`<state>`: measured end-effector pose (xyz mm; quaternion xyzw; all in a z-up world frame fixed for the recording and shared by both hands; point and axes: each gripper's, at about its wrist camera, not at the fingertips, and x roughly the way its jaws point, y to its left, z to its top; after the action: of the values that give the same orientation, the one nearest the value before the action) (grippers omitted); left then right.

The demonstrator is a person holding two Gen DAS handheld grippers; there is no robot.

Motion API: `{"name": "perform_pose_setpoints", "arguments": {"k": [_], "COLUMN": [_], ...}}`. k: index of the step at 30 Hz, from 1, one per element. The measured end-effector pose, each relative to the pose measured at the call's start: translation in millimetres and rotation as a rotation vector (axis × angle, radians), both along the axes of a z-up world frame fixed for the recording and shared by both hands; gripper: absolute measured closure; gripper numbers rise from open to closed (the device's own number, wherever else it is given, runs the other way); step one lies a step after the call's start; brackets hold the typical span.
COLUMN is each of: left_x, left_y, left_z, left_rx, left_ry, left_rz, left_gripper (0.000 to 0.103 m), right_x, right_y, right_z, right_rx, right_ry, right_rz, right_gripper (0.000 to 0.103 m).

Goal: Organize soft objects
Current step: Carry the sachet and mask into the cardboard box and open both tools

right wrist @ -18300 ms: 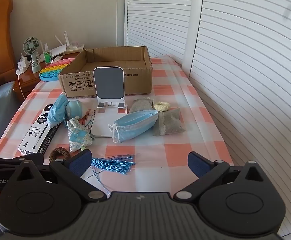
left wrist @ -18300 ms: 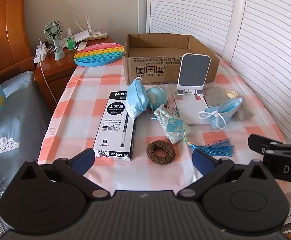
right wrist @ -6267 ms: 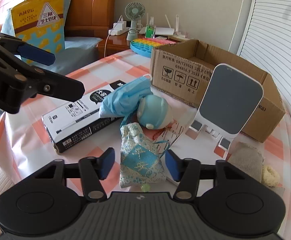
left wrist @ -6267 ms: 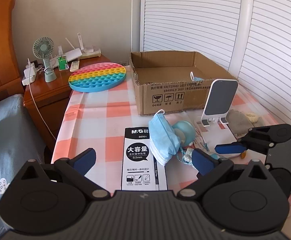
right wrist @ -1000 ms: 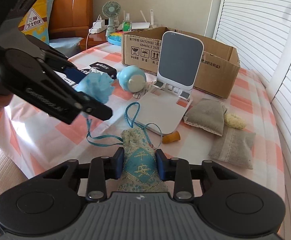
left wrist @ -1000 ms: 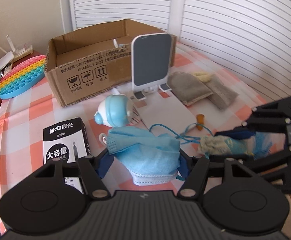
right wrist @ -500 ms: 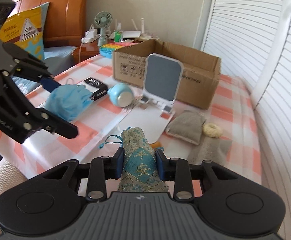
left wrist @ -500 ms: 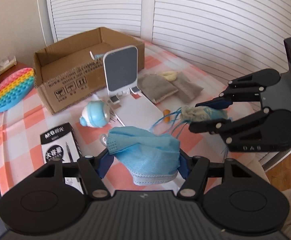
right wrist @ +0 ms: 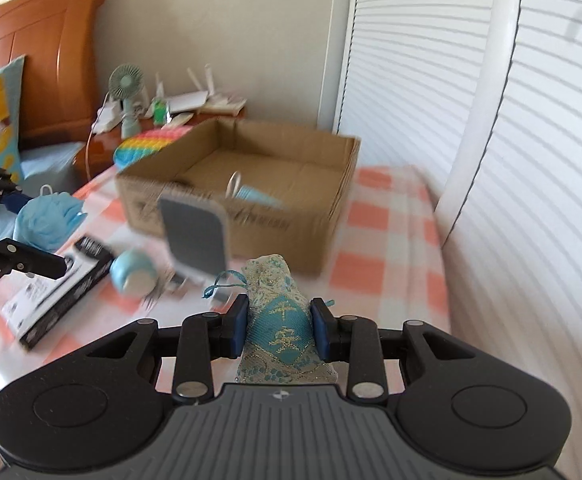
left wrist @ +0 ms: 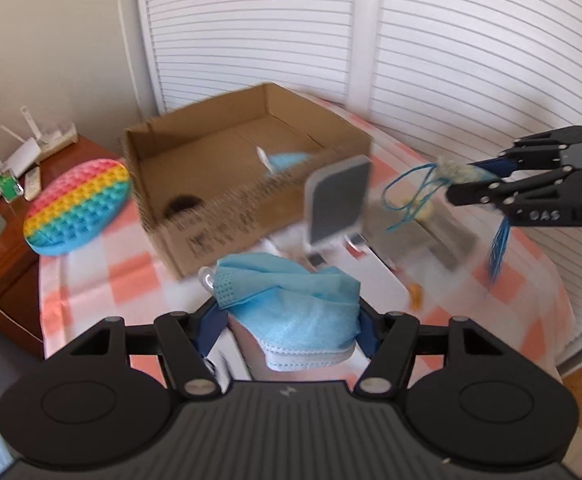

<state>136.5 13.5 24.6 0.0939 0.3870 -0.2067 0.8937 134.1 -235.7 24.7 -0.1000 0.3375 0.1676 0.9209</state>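
Observation:
My left gripper (left wrist: 289, 316) is shut on a crumpled blue face mask (left wrist: 291, 304), held in the air in front of the open cardboard box (left wrist: 227, 204). My right gripper (right wrist: 279, 322) is shut on a turquoise embroidered sachet (right wrist: 281, 320) with a blue cord and tassel, also raised near the box (right wrist: 291, 216). In the left wrist view the right gripper (left wrist: 479, 178) hangs at the right with the tassel (left wrist: 499, 248) dangling. The box holds another blue mask (left wrist: 287, 159) and a brown hair tie (left wrist: 181, 205).
A white phone stand (left wrist: 337, 204) stands in front of the box. Grey pouches (left wrist: 439, 240) lie at the right. A black pen box (right wrist: 59, 286) and a blue round toy (right wrist: 133, 272) lie on the checkered tablecloth. A rainbow pop mat (left wrist: 77, 206) rests on the nightstand.
Both grippers have risen and moved toward the cardboard box, each carrying its object. The views are blurred by the motion.

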Motion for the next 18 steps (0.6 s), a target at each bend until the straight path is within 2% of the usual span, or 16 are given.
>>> {"name": "perform_pose_setpoints", "arguments": {"k": [8, 13, 16, 18], "left_x": [70, 125, 156, 172], "left_y": [2, -12, -17, -18], "left_z": [24, 23, 17, 12], "left_rx": [0.024, 0.043, 0.019, -0.021], "left_ry": [-0.045, -0.051, -0.039, -0.032], "left_rz": [0.023, 0.021, 0.043, 0.065], "left_gripper": [0.038, 0.038, 0.038, 0.032], "right_x": [59, 96, 113, 126], "right_y": [6, 19, 27, 30], "right_z": [26, 34, 37, 38], "right_rx": [0.023, 0.026, 0.018, 0.022], "right_ry": [-0.019, -0.02, -0.026, -0.021], "right_rz": [0.031, 0.056, 0.07, 0.073], "right_gripper": [0.066, 0.066, 0.066, 0.066]}}
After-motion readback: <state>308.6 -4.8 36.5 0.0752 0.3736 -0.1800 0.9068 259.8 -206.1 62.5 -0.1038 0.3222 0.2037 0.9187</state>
